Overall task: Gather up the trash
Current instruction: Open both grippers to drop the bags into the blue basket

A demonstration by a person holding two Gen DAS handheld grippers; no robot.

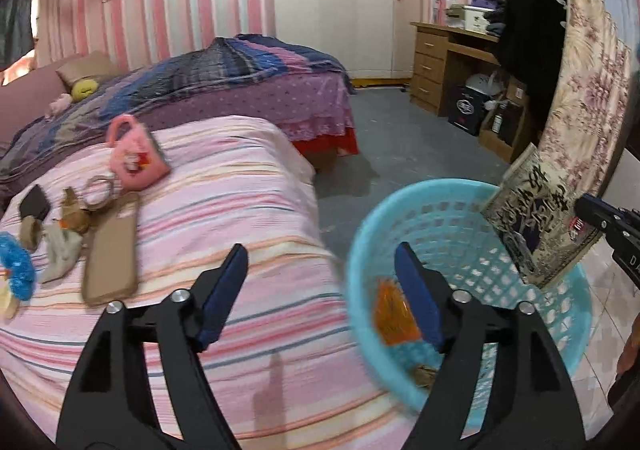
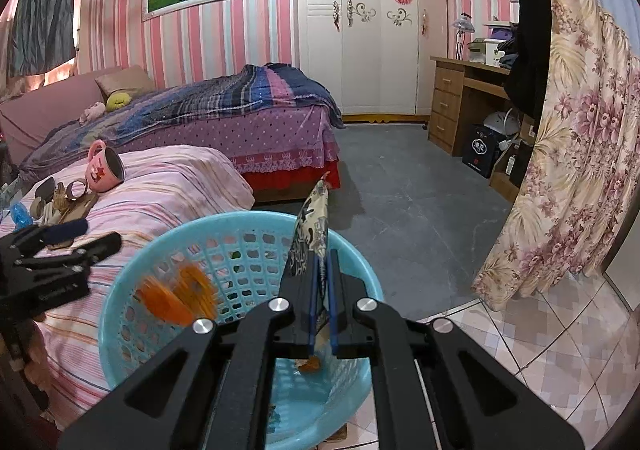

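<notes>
Turquoise plastic, the laundry-style basket [image 2: 240, 234] sits low beside the striped pink bedcover [image 1: 248, 186], and it is where the rubbish is going. An orange wrapper [image 2: 176, 294], smeared by motion blur, is inside the basket on its left side, below the left gripper [image 1: 320, 286], whose jaws stand wide apart with nothing between them. The right gripper [image 2: 320, 282] is clamped tight on a flat patterned packet [image 1: 536, 218], held upright over the basket's right rim. Further trash appears to wait on the far left of the bedcover: crumpled paper [image 1: 60, 250] and scraps beside a phone case [image 1: 112, 250], a tape ring [image 1: 100, 190] and a tipped pink mug [image 1: 136, 154]. The main risk, as I judge it, is the packet: it hangs close above the rim, so letting go there could tip it outward onto the tiled floor [image 2: 540, 350]. A second risk is on the bed, where the wide-open left claw could catch the phone case or mug along with the paper, since they lie close together.
</notes>
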